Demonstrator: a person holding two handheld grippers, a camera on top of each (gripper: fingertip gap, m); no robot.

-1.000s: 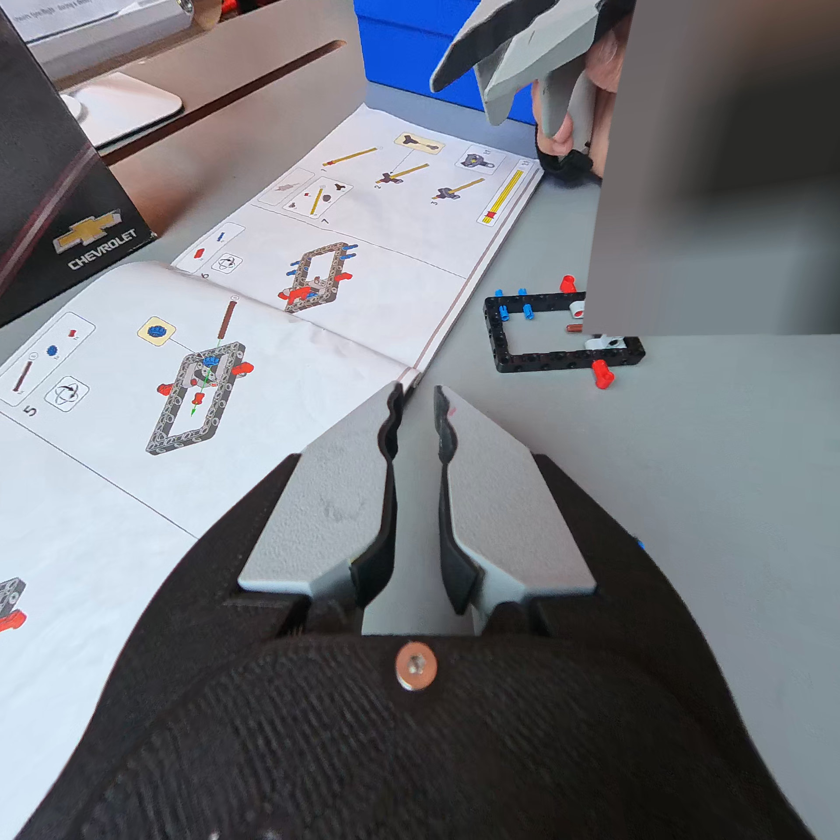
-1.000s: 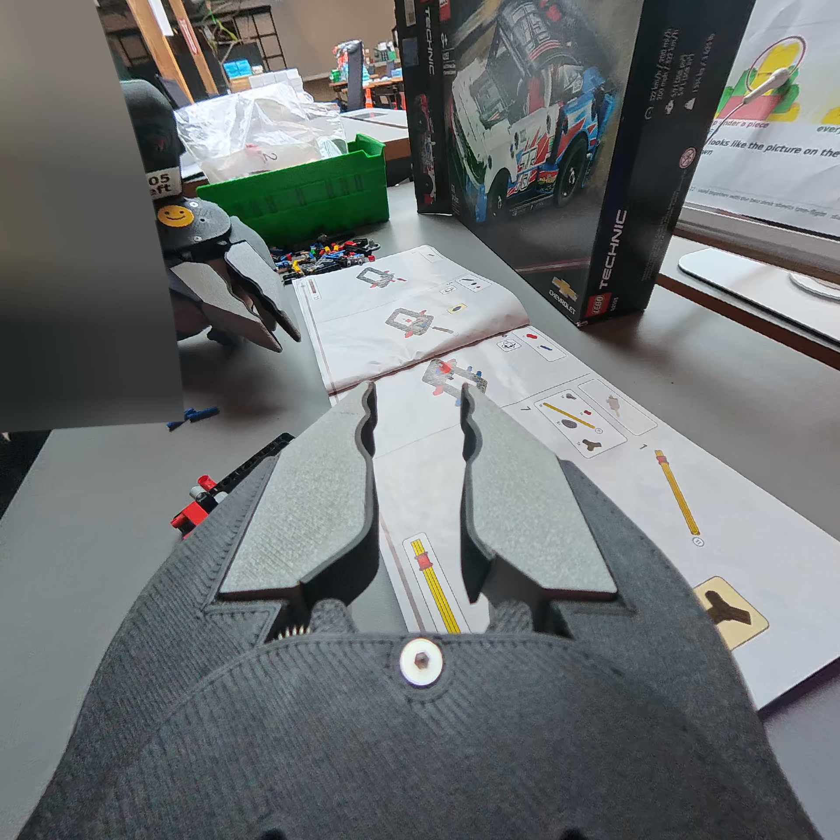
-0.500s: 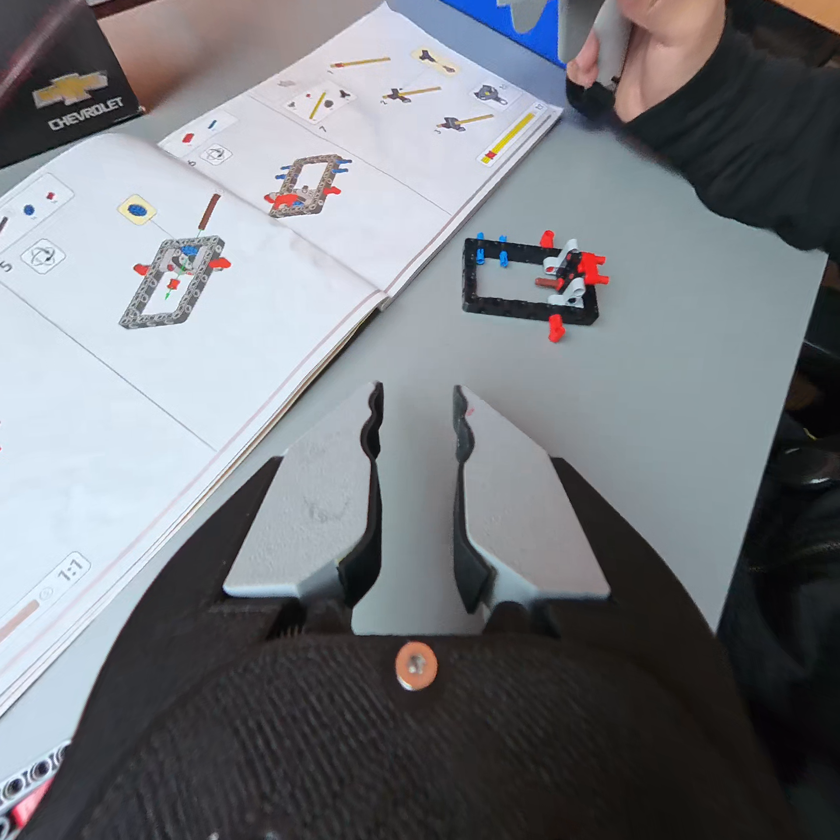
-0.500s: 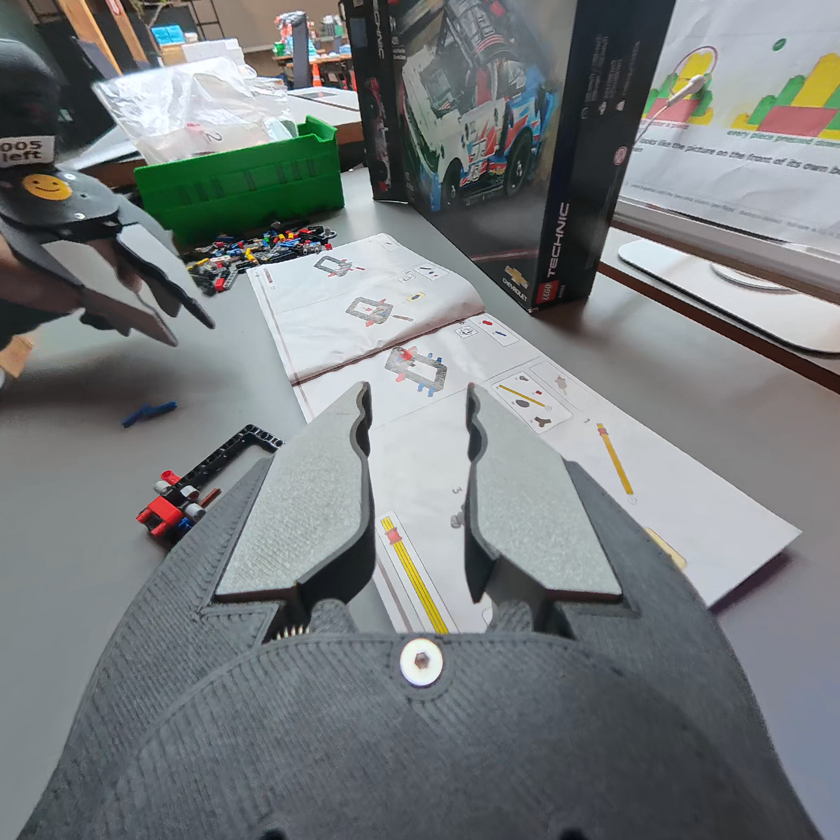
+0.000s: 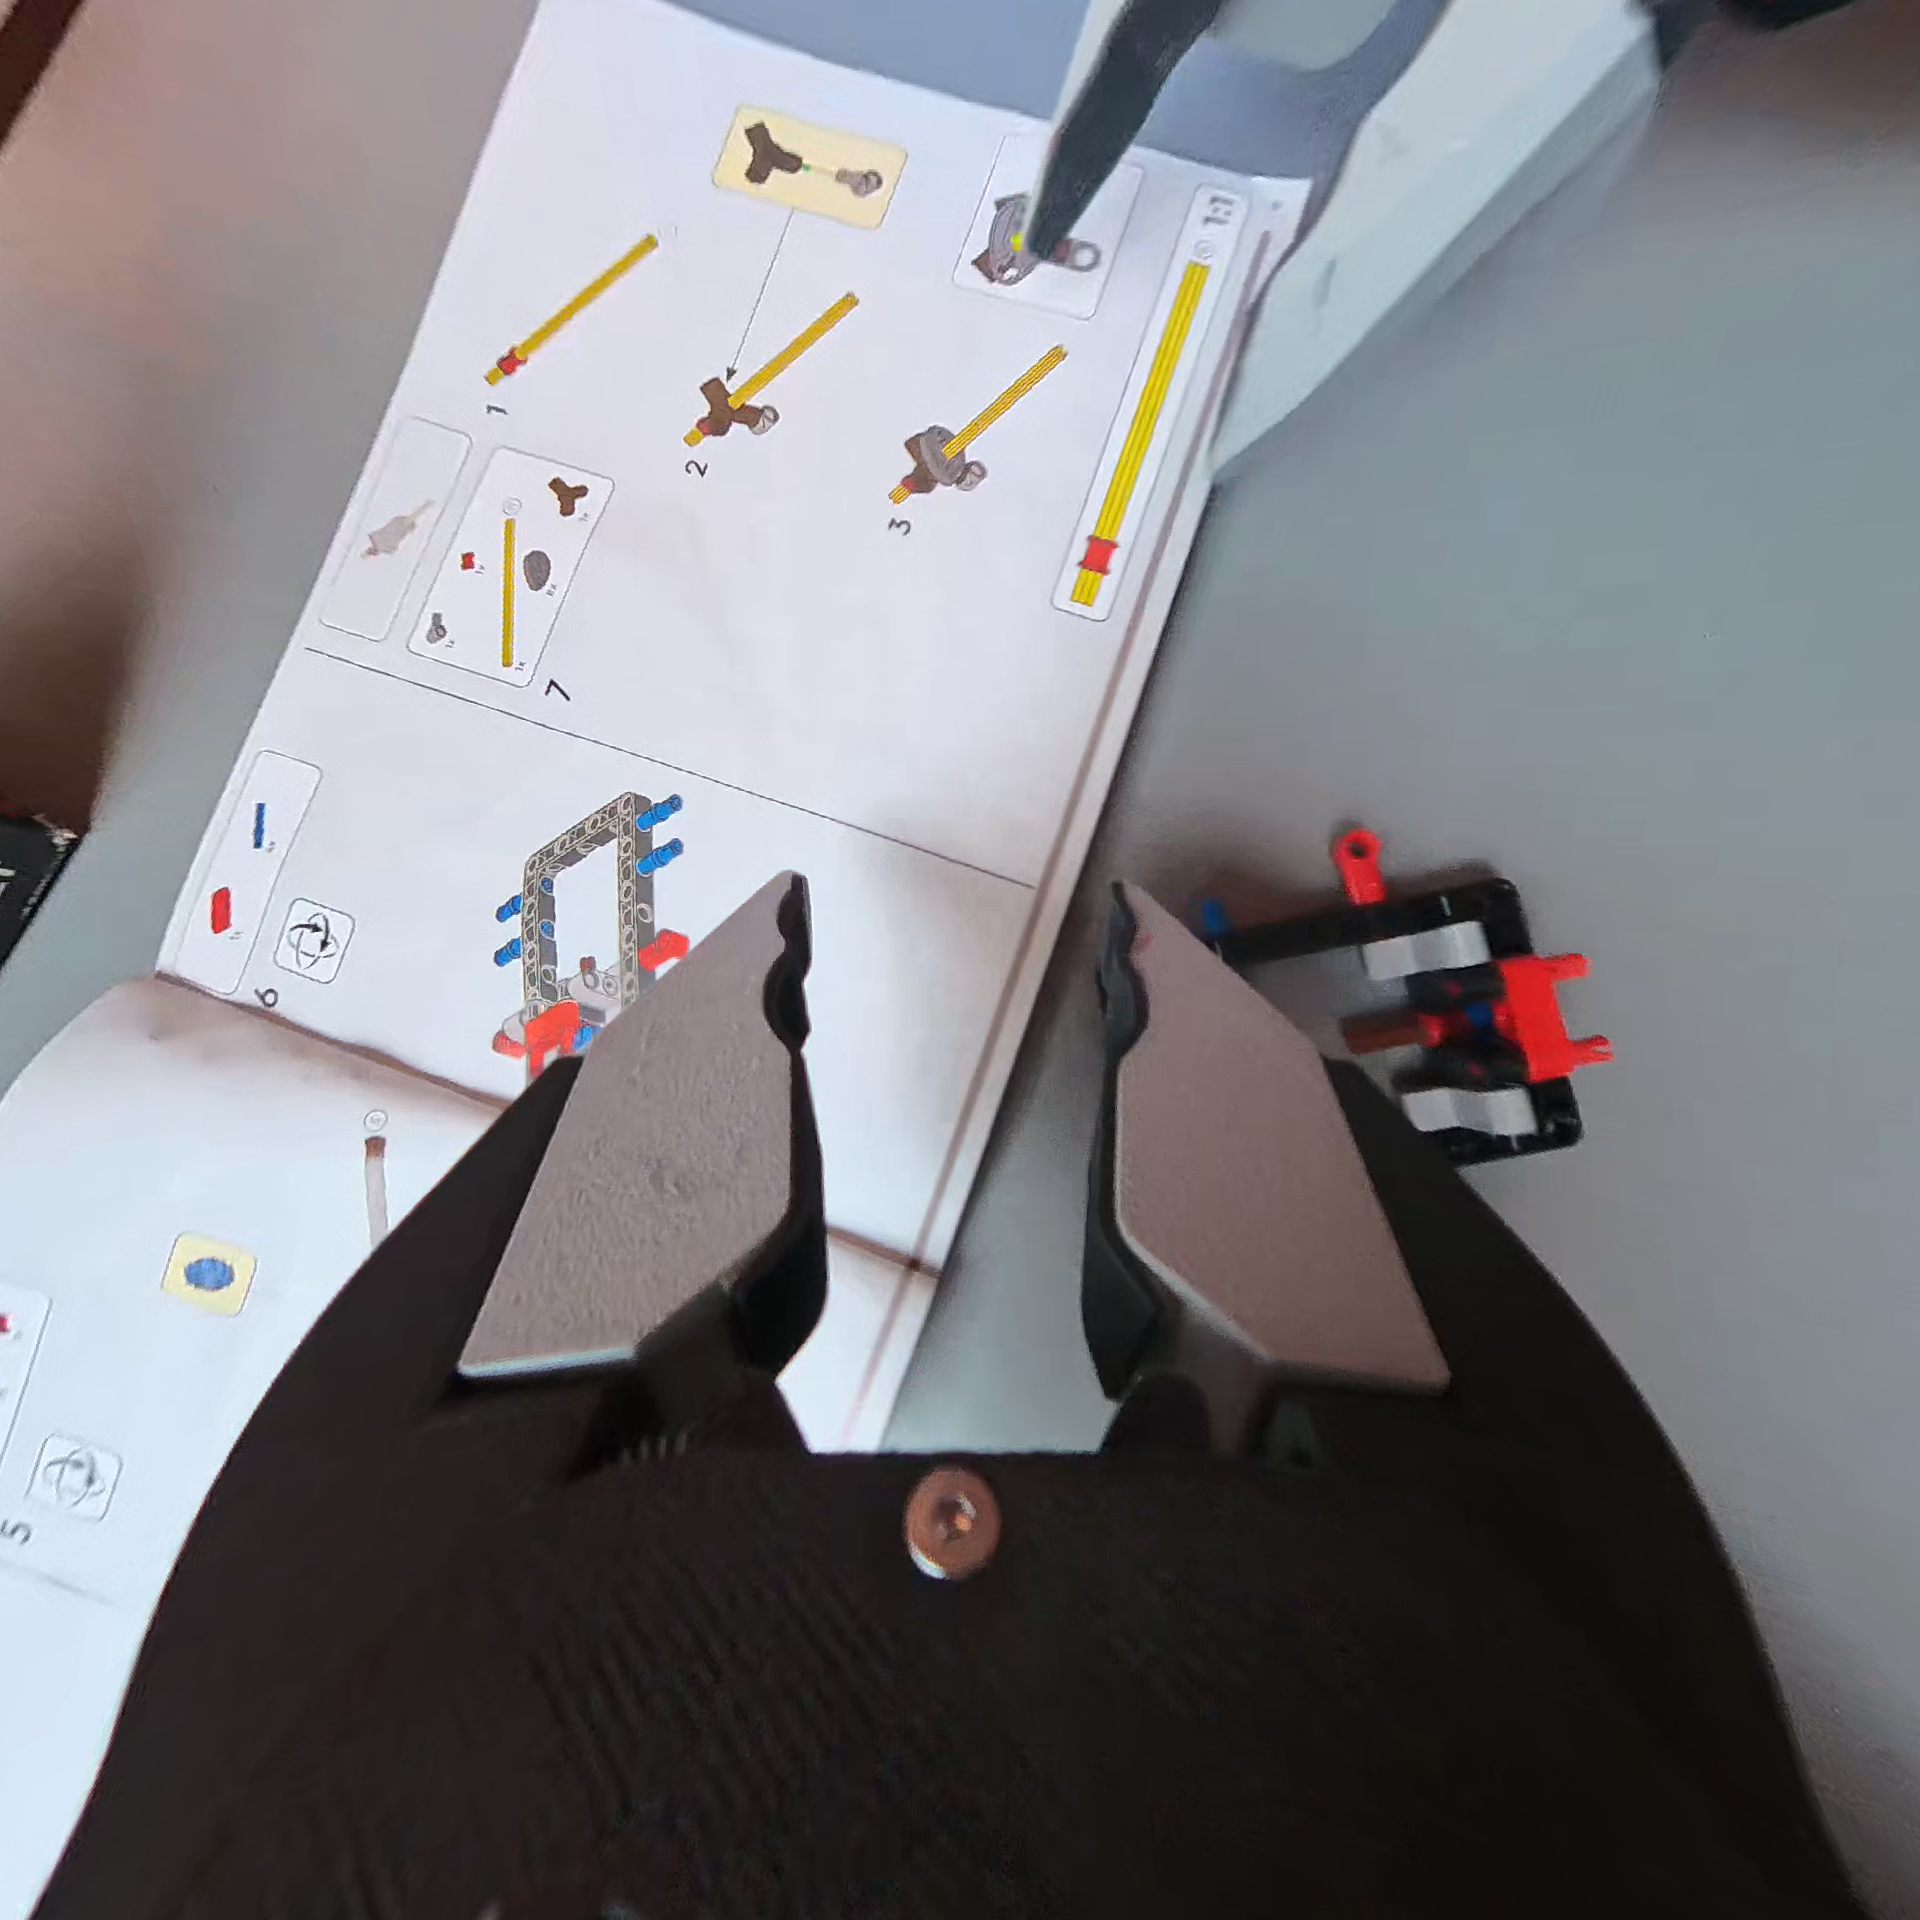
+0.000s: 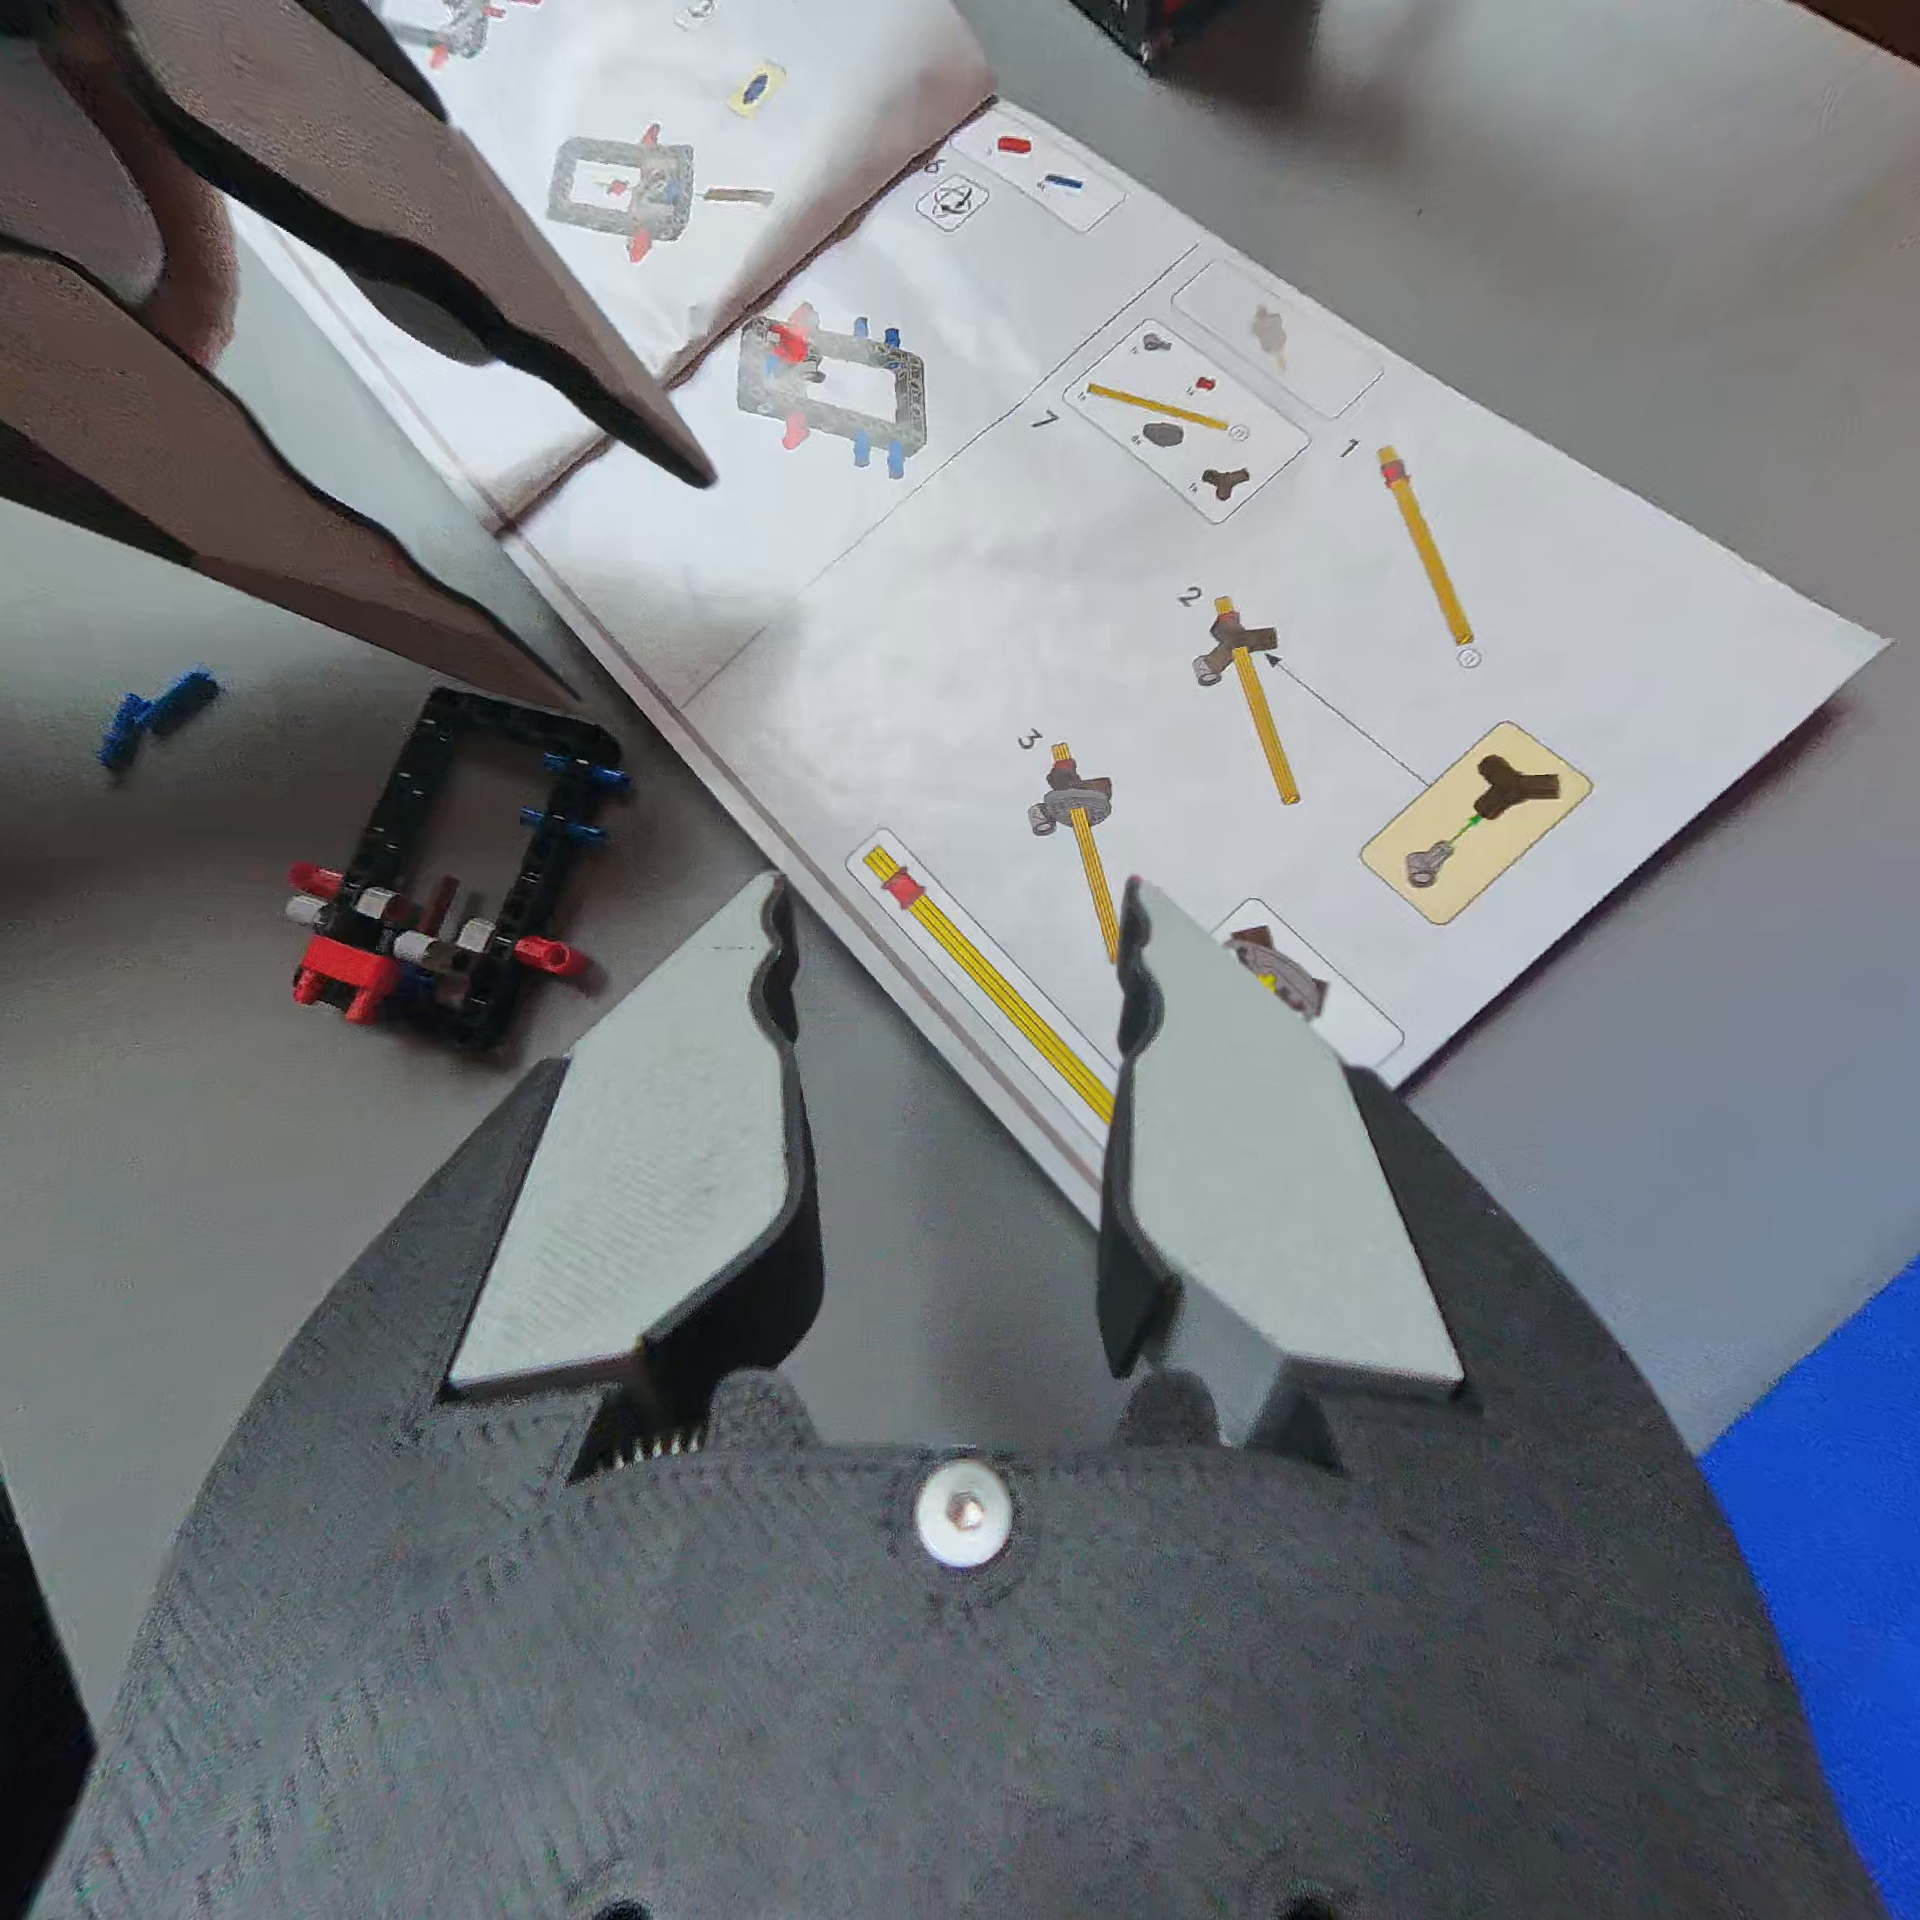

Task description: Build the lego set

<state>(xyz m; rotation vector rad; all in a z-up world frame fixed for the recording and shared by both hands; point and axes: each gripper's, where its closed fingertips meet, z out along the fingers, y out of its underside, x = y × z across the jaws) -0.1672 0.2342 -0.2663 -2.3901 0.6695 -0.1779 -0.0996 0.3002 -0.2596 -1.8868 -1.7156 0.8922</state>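
A black rectangular lego frame (image 5: 1455, 1023) with red, blue and grey pins lies on the grey table, just right of the open instruction booklet (image 5: 790, 582). My left gripper (image 5: 956, 902) is open and empty, low over the booklet's right edge, with the frame beside its right finger. My right gripper (image 6: 954, 896) is open and empty over the booklet's near edge (image 6: 1039, 582); the frame (image 6: 468, 862) lies to its left. One of the right gripper's fingers (image 5: 1091, 114) touches the far end of the page. The left gripper's fingers (image 6: 416, 260) hang over the frame's far end.
A loose blue pin (image 6: 156, 707) lies on the table left of the frame. A blue bin (image 6: 1829, 1579) is at the lower right of the right wrist view. A black box corner (image 5: 21, 883) shows at the left edge.
Both grippers have opened wider, tipped down and come in close over the booklet and the frame. The boxes and bins in the background have dropped out of view.
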